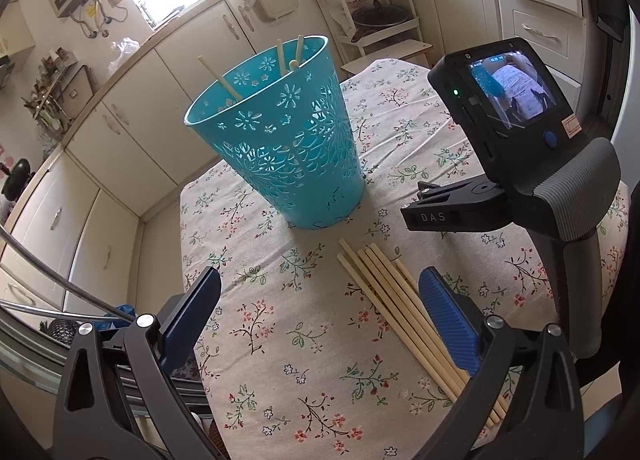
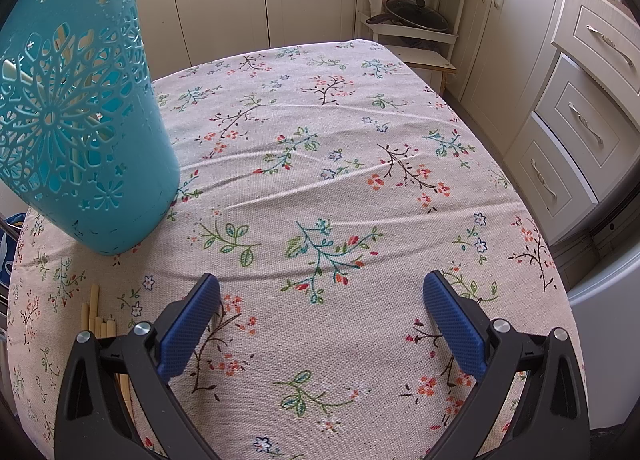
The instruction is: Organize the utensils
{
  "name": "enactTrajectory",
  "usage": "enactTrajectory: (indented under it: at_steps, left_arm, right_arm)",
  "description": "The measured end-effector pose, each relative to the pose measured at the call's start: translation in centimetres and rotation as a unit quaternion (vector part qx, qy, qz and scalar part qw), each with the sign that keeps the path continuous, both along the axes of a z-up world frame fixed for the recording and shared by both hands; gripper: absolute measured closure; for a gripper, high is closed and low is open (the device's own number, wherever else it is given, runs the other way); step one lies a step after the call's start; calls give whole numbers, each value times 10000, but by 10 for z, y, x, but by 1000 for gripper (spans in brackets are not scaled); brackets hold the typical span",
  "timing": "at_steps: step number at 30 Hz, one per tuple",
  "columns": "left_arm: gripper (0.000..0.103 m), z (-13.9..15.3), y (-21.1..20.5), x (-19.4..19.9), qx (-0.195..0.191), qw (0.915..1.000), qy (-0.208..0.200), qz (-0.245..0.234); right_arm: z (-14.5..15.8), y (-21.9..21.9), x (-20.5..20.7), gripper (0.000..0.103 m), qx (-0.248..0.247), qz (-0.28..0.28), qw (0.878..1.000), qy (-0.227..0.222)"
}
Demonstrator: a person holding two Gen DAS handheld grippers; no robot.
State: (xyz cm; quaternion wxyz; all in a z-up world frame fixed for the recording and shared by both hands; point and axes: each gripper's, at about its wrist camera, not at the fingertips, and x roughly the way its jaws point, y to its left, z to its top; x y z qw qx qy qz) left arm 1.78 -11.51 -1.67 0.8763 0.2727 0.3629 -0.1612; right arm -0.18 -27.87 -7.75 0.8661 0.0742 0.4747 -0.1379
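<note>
Several chopsticks (image 1: 404, 308) lie bundled near the tabletop's (image 2: 340, 163) front edge, a few more already standing in the teal basket (image 1: 276, 131) toward the far left corner, so we're mid-sort. Left gripper (image 1: 320, 320) hangs released, jaws wide and empty, right beside the bundle; right gripper (image 2: 320, 324) likewise spread over bare cloth. Next move, I'd say: close on one stick and lift it clear. Watch the right tool's body crowding the bundle, and the tight pack of sticks
</note>
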Motion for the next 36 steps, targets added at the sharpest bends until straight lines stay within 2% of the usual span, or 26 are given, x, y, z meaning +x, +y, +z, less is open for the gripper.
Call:
enactTrajectory:
  at_steps: [27, 36]
  left_arm:
    - [8, 4, 1, 0, -80, 10000, -22, -10]
    - [8, -1, -1, 0, 17, 10000, 5, -15]
  right_arm:
    - [0, 0, 0, 6, 0, -2, 10000, 0]
    - [0, 0, 0, 6, 0, -2, 10000, 0]
